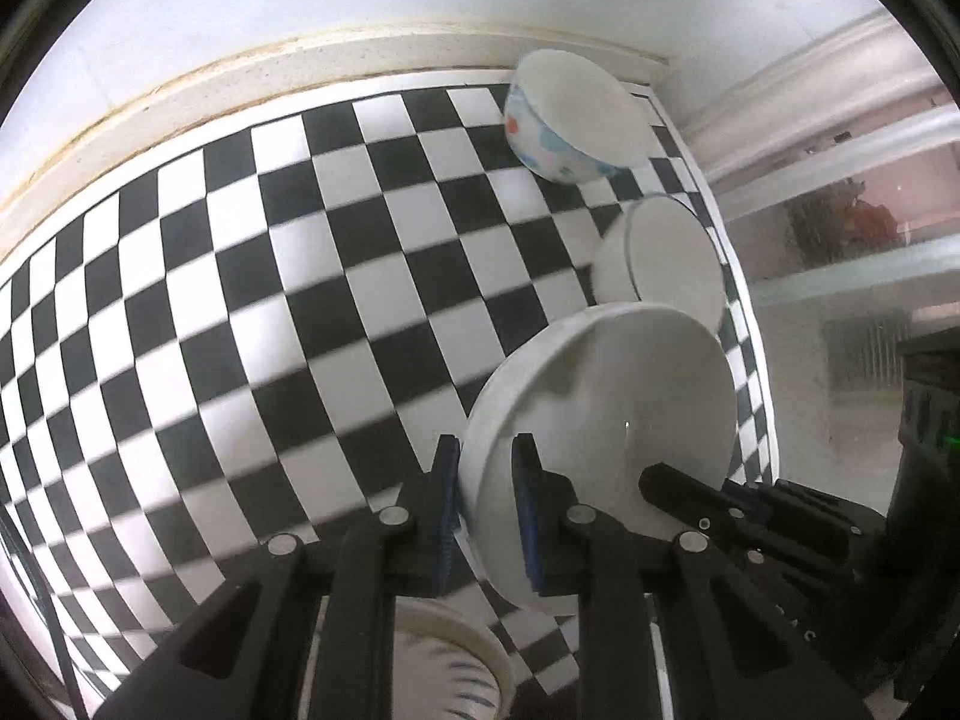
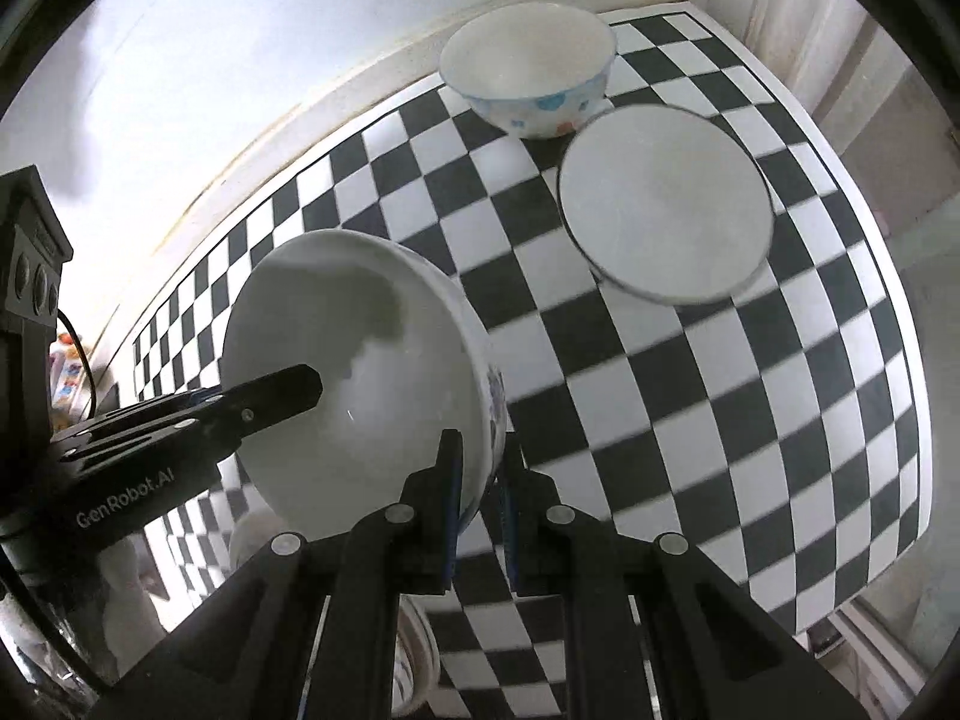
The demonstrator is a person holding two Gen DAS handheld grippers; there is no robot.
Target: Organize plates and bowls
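Checkered tabletop [image 2: 690,408] meets a white wall [image 2: 210,60] (stained edge).

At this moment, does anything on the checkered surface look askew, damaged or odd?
Nothing looks damaged or spilled. The one oddity: both grippers clamp the same tilted white ceramic bowl, the left gripper and right gripper on opposite rims. The blue-patterned bowl and white bowl sit upright.
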